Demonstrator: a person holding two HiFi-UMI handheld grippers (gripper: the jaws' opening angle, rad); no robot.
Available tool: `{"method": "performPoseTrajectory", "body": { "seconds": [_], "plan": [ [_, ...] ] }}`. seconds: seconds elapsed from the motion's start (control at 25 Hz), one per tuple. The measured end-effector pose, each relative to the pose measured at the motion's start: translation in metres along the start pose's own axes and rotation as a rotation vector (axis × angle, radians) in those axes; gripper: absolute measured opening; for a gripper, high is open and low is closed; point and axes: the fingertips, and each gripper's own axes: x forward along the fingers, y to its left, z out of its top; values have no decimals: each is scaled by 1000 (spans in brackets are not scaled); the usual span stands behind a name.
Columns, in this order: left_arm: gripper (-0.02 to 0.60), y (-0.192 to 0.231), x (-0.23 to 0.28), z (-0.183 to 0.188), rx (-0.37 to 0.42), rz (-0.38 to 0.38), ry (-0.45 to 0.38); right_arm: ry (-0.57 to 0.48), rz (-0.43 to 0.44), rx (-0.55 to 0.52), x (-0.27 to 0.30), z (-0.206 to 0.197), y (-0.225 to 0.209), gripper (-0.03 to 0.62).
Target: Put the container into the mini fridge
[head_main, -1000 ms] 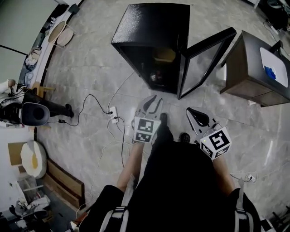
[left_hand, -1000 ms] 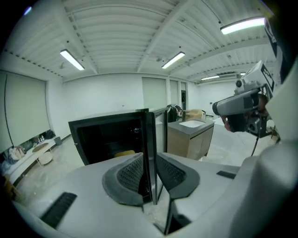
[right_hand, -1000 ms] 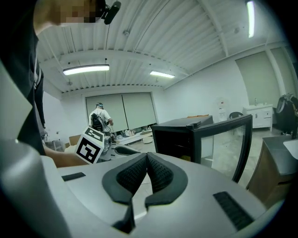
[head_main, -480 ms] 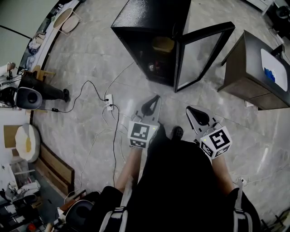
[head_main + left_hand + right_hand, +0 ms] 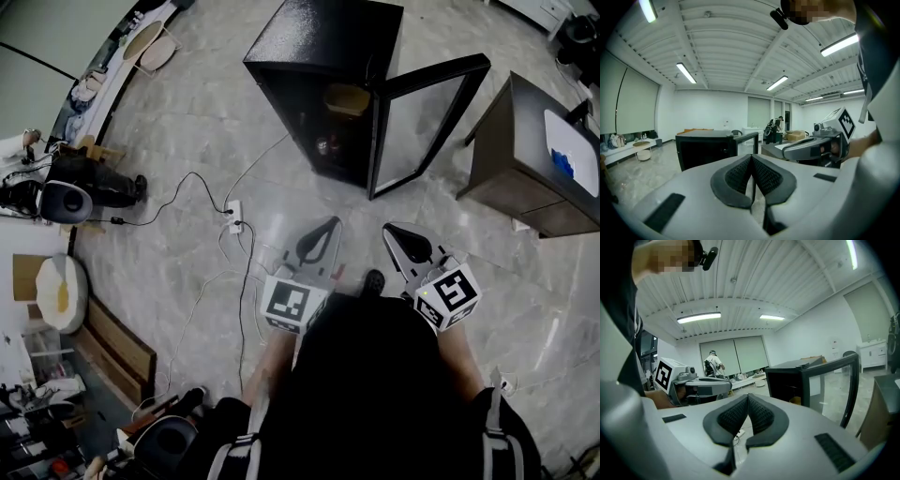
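Jaws of the left gripper (image 5: 751, 157) are clenched, their ribbed pads meeting at the tips with nothing between them. Those of the right gripper (image 5: 747, 396) are likewise pressed together and empty. In the head view both grippers sit at lower centre, side by side above the marbled floor (image 5: 187, 141), each pointing toward the top of the frame and neither touching anything.

At upper centre stands the black mini fridge (image 5: 323, 37), its glass door (image 5: 422, 117) swung open to the right. A yellowish container (image 5: 348, 98) rests on the upper level inside the fridge, well apart from both grippers. A small item lower inside is too dim to name.

Right of the door stands a dark cabinet (image 5: 525, 178). Left of the grippers a white power strip (image 5: 234, 217) lies on the floor among cables.
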Motion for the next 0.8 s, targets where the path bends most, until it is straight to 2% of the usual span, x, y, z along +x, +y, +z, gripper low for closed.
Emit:
{"method": "performPoseTrajectory", "body": {
  "seconds": [0.28,0.8],
  "plan": [
    [32,4,-3,5,-5,-18,-12,-35,-5,-13,7,11,1,17],
    [32,8,-2,4,-10,-36,-1,-15,4,-20,7,9,4,17]
  ]
}}
